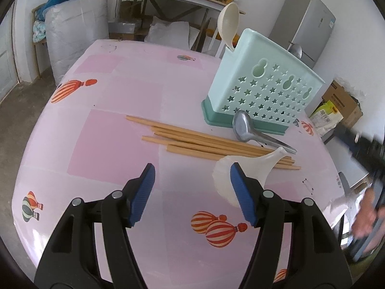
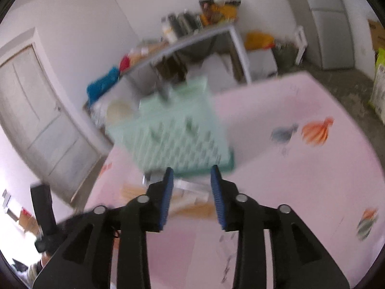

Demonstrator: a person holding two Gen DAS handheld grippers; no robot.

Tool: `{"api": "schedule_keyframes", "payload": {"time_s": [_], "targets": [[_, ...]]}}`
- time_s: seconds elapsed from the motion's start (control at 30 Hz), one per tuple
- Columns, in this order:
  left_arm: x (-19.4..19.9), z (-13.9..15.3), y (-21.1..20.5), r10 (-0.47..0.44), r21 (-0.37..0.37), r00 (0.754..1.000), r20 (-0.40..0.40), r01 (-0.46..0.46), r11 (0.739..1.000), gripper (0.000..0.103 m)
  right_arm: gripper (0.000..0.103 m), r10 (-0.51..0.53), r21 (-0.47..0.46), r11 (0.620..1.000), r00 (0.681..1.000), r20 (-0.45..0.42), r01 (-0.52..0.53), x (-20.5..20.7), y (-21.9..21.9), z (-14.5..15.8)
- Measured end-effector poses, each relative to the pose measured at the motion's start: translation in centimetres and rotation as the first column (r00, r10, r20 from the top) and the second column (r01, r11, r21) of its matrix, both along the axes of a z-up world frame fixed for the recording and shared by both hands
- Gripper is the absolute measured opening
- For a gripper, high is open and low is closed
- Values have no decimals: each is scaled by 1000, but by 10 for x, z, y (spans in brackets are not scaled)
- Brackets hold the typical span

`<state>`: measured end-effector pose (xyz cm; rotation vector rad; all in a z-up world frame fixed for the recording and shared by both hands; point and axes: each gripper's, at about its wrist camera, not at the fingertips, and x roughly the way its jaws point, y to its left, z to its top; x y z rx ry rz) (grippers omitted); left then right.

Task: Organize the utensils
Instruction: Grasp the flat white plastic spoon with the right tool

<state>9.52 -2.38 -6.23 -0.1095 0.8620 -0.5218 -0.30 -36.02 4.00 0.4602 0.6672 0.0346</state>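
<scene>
Nearest in the left wrist view, the left gripper [image 1: 192,192] hangs with its jaws apart and empty over the pink table [image 1: 108,132]. Just right of it lies a translucent plastic spoon [image 1: 231,180] (light, probably slippery), its handle resting across the wooden chopsticks [image 1: 204,142]. A metal spoon [image 1: 252,132] lies just beyond, by the mint utensil holder [image 1: 262,91], where a cream ladle [image 1: 227,24] stands. The chopsticks look stiff and thin; mid-length seems the best hold.

In the blurred right wrist view, the right gripper [image 2: 192,192] is parted, holding nothing, near the holder.
</scene>
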Motion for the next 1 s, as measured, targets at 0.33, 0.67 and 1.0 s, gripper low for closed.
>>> {"api": "schedule_keyframes", "payload": {"time_s": [0.33,0.67,1.0], "targets": [[7,-2,11,36,-16,999,-19,-36,999,61,53,158,-166,970,979,-127,-178,-2,87,-41],[23,-9,34,133,-6,990,-50,-133,991,61,60,312,-592,734,940,-140,-332,-3,186,-46],[32,-11,48,173,-12,984,-54,-174,985,61,58,290,-784,546,945,-154,-295,8,235,-62]]}}
